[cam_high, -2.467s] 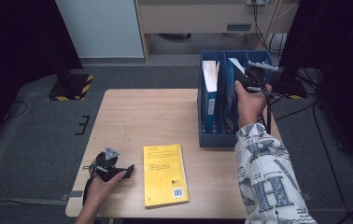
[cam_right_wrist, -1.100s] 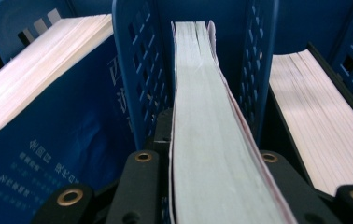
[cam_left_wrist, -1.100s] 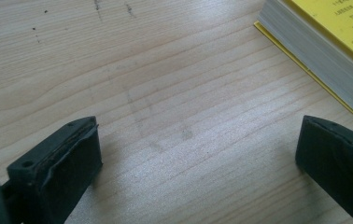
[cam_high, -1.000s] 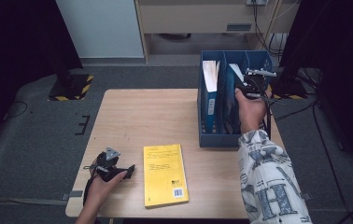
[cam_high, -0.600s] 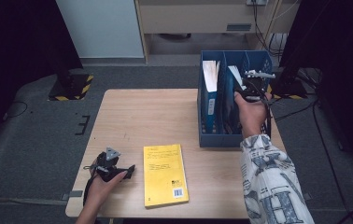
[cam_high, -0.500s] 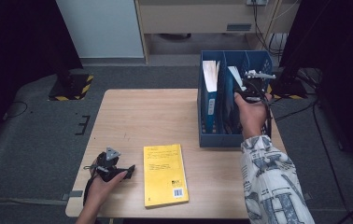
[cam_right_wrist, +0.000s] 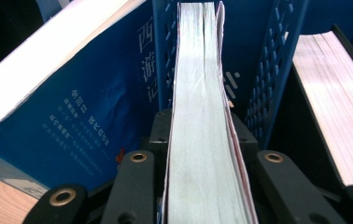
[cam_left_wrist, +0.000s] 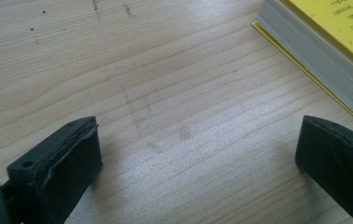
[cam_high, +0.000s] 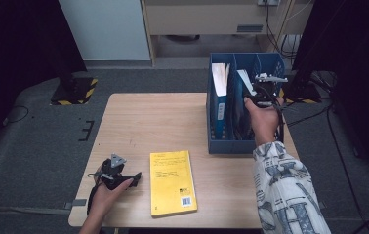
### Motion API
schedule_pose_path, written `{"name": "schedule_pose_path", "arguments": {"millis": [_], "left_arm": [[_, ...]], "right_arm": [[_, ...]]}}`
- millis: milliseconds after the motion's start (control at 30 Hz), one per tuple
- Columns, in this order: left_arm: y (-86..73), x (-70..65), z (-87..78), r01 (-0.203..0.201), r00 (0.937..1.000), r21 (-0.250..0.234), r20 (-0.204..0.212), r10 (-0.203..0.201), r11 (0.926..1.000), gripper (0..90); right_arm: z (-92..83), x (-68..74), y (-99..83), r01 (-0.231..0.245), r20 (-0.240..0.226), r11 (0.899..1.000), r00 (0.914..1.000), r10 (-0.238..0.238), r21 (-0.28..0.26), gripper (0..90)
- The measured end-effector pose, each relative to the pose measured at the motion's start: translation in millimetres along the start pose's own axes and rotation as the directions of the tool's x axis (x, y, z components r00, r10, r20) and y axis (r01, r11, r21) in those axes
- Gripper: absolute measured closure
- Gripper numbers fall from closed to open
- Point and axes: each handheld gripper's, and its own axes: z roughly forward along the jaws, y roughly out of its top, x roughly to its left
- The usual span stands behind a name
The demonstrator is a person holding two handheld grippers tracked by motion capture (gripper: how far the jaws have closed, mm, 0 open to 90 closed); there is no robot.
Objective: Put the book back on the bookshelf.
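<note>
Right gripper point(cam_right_wrist: 202, 186): jaws clamped on a book point(cam_right_wrist: 198, 93), page edge toward my camera, pads on both covers. They have just been easing open a touch, but the book is between them and I see contact on both sides. The book stands upright in the middle compartment of the blue file rack point(cam_high: 221, 141). In the right gripper view a blue-covered book point(cam_right_wrist: 72, 102) leans in the compartment to one side, and another book point(cam_right_wrist: 333, 102) with a pale page edge stands past the perforated divider point(cam_right_wrist: 272, 70) on the other side. From the high view, the right hand point(cam_high: 260, 119) reaches over the rack's near wall, with the right gripper at the rack's far right part, patterned sleeve point(cam_high: 285, 190) trailing back.

Left gripper point(cam_high: 116, 173): jaws wide open, nothing between them, just bare wood in the left gripper view. It rests low on the surface point(cam_high: 163, 122) near the front left corner, held by the left hand point(cam_high: 107, 192). Yellow book point(cam_high: 173, 181) lies flat just beside it, not touching; its page edge and cover show at the upper right of the left gripper view.

Rack sits at the right side of the surface, well apart from the yellow book.
</note>
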Motion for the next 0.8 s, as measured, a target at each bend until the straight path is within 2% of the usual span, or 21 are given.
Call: {"name": "schedule_pose_path", "arguments": {"millis": [133, 300, 500, 800], "left_arm": [[0.1, -0.1, 0.1, 0.000, 1.0000, -0.001, 0.000, 0.000, 1.0000, 0.0], [0.3, -0.4, 0.3, 0.002, 1.0000, -0.001, 0.000, -0.002, 1.0000, 0.0], [0.4, -0.6, 0.4, 0.002, 1.0000, 0.000, 0.000, -0.002, 1.0000, 0.0], [0.3, -0.3, 0.1, -0.003, 1.0000, 0.002, 0.000, 0.003, 1.0000, 0.0]], "right_arm": [[0.1, 1.1, 1.1, 0.001, -0.013, 1.000, 0.9999, -0.001, 0.002, 67.8], [-0.7, 3.9, 1.1, 0.016, -0.012, 1.000, 0.9998, -0.016, 0.011, 70.5], [-0.3, 2.4, 1.5, 0.002, -0.020, 1.000, 0.9998, -0.001, 0.017, 72.9], [3.1, 4.7, 4.7, 0.013, 0.003, 1.000, 0.9999, -0.013, -0.016, 73.4]]}}
